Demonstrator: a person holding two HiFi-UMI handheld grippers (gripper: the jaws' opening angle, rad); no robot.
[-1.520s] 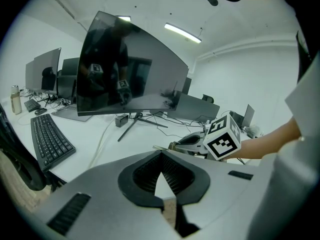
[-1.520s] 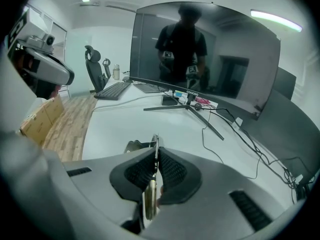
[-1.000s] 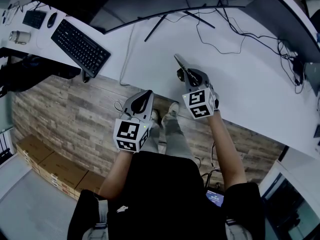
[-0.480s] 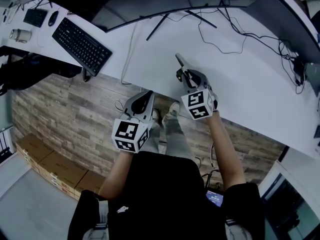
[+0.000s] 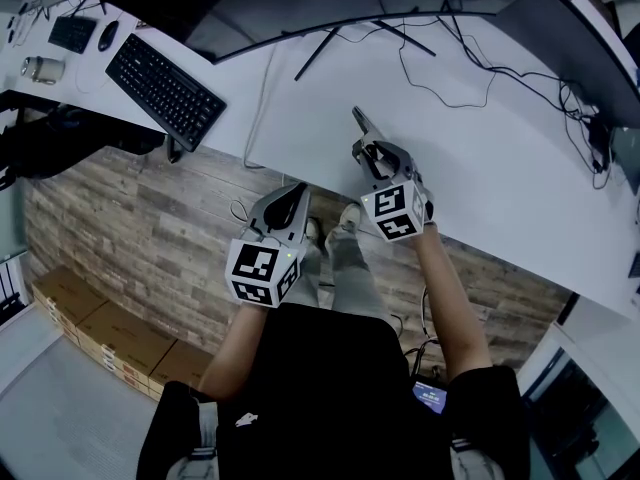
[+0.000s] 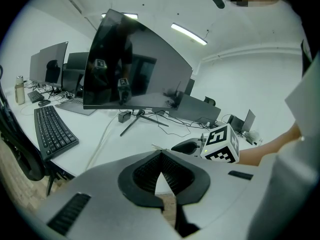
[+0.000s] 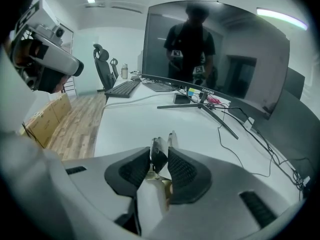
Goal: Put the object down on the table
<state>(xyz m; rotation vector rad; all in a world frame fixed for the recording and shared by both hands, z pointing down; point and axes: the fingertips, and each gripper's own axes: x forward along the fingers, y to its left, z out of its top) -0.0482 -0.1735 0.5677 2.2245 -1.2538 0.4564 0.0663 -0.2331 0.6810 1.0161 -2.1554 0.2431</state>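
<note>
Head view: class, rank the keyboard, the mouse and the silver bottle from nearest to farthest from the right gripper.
Measured from the right gripper, which is shut on a slim metal tool:
1. The keyboard, on the table to the gripper's left.
2. The mouse, beyond the keyboard's far left end.
3. The silver bottle, at the table's far left edge.

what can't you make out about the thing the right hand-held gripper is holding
1. Held object: right gripper view, pads of the right hand-held gripper cover its middle, so its kind is unclear.
2. Whether it touches the table: head view, too small to tell.
3. Its rear end: hidden inside the gripper in both views.
</note>
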